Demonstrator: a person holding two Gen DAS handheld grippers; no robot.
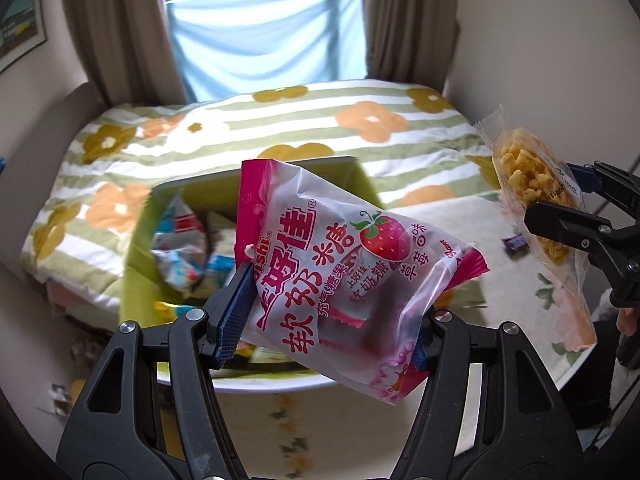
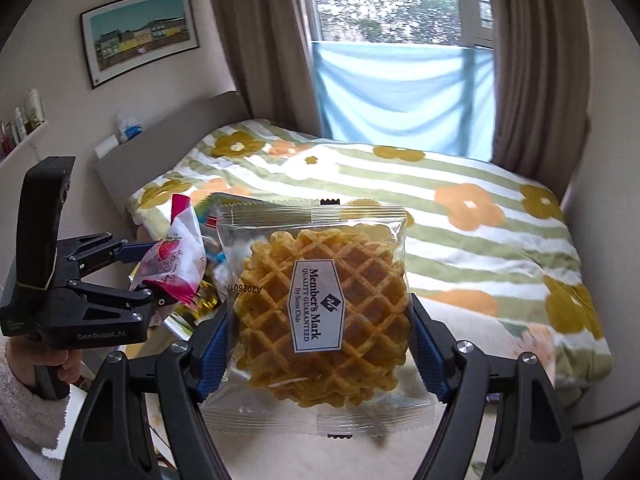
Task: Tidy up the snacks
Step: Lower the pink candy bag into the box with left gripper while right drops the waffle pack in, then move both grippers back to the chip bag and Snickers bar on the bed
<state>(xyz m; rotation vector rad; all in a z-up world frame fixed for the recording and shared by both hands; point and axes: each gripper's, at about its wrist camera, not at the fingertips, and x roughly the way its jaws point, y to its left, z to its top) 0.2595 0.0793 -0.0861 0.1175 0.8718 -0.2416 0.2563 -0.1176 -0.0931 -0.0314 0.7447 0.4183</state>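
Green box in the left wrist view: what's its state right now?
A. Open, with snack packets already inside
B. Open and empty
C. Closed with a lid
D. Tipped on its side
A: the green box stands open, with colourful snack packets visible inside, behind the strawberry candy bag held by the left gripper.

Daylight from window (image 2: 396, 4) behind, slightly overexposed; fisheye edges bent, dark; green box (image 1: 140, 240) motion-blurred.
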